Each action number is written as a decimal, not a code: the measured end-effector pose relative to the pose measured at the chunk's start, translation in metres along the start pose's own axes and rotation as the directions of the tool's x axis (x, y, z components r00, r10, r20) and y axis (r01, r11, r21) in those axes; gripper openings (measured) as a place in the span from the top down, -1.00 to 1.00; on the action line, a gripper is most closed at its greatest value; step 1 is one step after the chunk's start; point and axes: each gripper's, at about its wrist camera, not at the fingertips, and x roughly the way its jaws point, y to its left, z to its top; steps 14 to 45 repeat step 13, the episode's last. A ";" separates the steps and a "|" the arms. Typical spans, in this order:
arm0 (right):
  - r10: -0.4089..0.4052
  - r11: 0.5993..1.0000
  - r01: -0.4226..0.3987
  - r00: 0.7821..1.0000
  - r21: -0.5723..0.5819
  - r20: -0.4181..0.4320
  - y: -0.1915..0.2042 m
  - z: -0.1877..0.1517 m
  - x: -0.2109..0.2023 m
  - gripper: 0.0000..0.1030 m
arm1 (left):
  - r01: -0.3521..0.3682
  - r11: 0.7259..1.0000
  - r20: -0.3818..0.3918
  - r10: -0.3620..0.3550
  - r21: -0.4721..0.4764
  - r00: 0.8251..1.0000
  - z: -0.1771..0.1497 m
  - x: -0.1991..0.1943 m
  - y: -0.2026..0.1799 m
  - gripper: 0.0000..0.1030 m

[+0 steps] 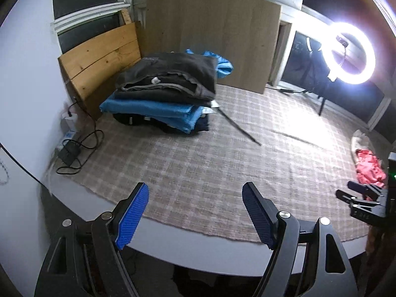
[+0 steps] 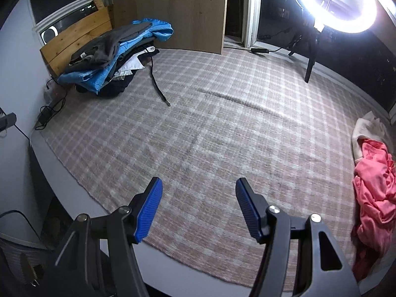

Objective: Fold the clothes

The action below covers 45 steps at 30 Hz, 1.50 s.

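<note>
Left gripper (image 1: 195,193): jaws released, blue ribbed pads standing well apart with nothing between them, only the checked cloth (image 1: 198,163) showing through the gap. Right gripper (image 2: 199,188): likewise parted and empty, hanging over the same cloth, which covers a white table (image 2: 61,173). Folded stack of clothes (image 1: 165,91): well ahead of the left jaws and off to their left side, at the far end of the cloth; a dark grey garment (image 1: 173,71) lies on top, a blue one (image 1: 148,110) beneath it, darker pieces at the bottom, and a thin dark strap (image 1: 237,128) trails from the pile toward the middle of the cloth. From the right gripper the stack sits far ahead and further left. Crumpled pink garment (image 2: 373,190): unfolded, lying just to the right of the right jaws at the cloth's edge, touching a cream-coloured cloth (image 2: 366,128) beyond it (neither gripper is in contact with either). In the left wrist view the right gripper appears at the right margin, beside the pink garment. Ring light (image 1: 349,53): lit, on a stand far ahead and right of both sets of jaws. Wooden boards (image 1: 99,61) lean against the wall behind the stack
</note>
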 end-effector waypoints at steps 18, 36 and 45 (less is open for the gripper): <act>0.003 1.000 -0.003 1.000 -0.001 0.001 -0.012 -0.004 -0.002 -0.18 | -0.005 1.000 0.022 0.005 -0.003 1.000 -0.003 -0.007 -0.014 -0.49; 0.003 1.000 -0.003 1.000 -0.001 0.001 -0.012 -0.004 -0.002 -0.18 | -0.005 1.000 0.022 0.005 -0.003 1.000 -0.003 -0.007 -0.014 -0.49; 0.003 1.000 -0.003 1.000 -0.001 0.001 -0.012 -0.004 -0.002 -0.18 | -0.005 1.000 0.022 0.005 -0.003 1.000 -0.003 -0.007 -0.014 -0.49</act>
